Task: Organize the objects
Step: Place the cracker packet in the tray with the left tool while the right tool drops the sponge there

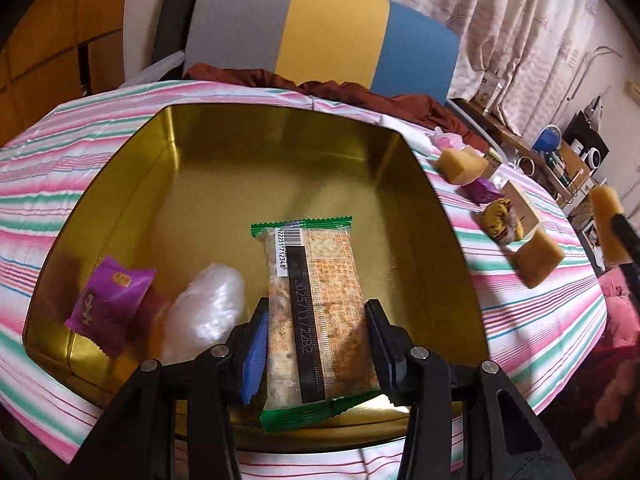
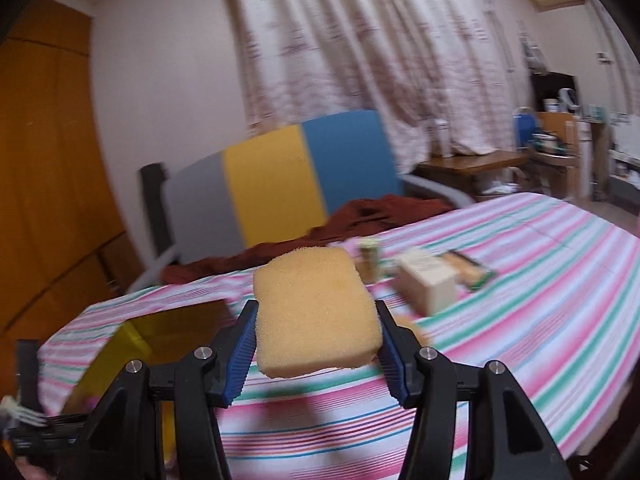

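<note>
A gold tin box (image 1: 224, 148) sits on the striped tablecloth. My left gripper (image 1: 318, 312) is shut on a green-edged cracker packet (image 1: 316, 304) and holds it over the box's front part. A purple snack packet (image 1: 108, 304) and a white plastic-wrapped item (image 1: 208, 312) lie inside at the left. My right gripper (image 2: 316, 316) is shut on a yellow sponge (image 2: 316, 312) and holds it above the table; it also shows in the left wrist view (image 1: 608, 228). The gold box (image 2: 132, 344) is at its lower left.
Loose items lie right of the box: yellow sponges (image 1: 538, 258) (image 1: 460, 164), a purple packet (image 1: 484, 192), a brown snack (image 1: 502, 220). The right wrist view shows a cream box (image 2: 428, 280) and a green packet (image 2: 468, 270). A striped chair (image 1: 320, 28) with brown cloth (image 1: 360, 96) stands behind the table.
</note>
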